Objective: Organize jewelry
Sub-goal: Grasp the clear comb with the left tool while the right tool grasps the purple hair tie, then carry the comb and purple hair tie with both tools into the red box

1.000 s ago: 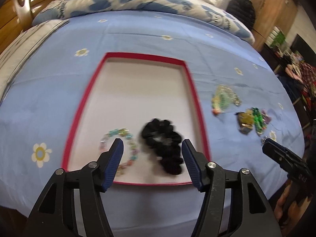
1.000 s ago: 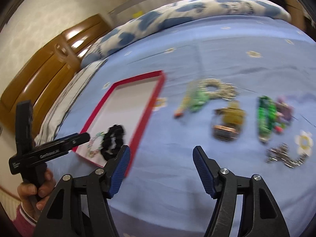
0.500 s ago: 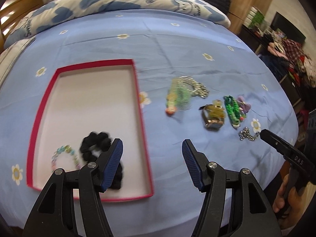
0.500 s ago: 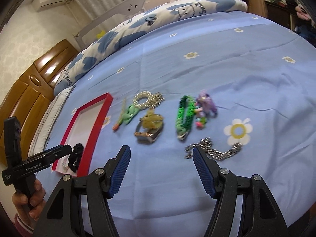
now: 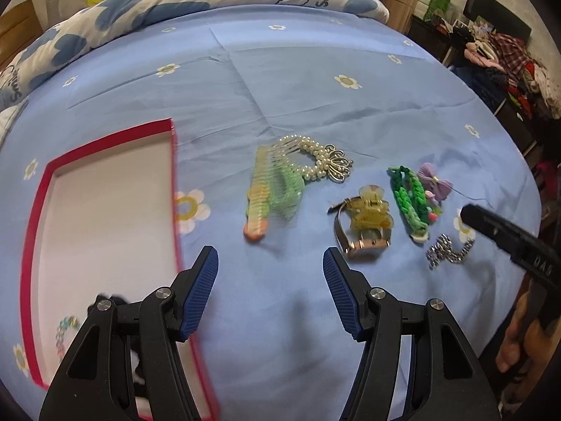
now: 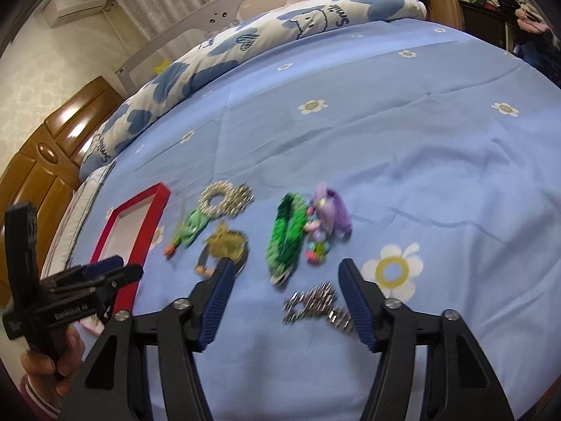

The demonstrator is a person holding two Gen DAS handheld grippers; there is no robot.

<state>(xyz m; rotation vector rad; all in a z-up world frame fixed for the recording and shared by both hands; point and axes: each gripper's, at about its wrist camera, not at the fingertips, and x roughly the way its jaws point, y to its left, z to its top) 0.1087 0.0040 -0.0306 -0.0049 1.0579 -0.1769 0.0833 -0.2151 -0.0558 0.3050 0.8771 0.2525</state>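
A: What fills the frames?

B: A blue flowered bedsheet (image 5: 315, 70). In the left-wrist view the red-rimmed tray (image 5: 173, 189) sits at the left edge, a beaded bracelet (image 5: 66, 329) in its lower corner and something black beside it, mostly hidden behind the gripper finger. The loose pieces lie in a row right of centre: green comb (image 5: 273, 186), pearl hair comb (image 5: 315, 158), yellow claw clip (image 5: 371, 210) on a watch, green braided band (image 5: 408, 200), purple bow (image 5: 434, 180).

A: And the tools?

B: The left gripper (image 5: 270, 270) stands half open, empty, over bare sheet. The right gripper (image 6: 284, 277) has just been closing a little; it is partly open, holds nothing, and the silver chain (image 6: 315, 303) lies between its fingers at the lower centre of its view.

A: So which step?

B: Reaching for the next piece, I'd say the chain. It calls for lowering further, then pinching a bunched part so the links don't slip.
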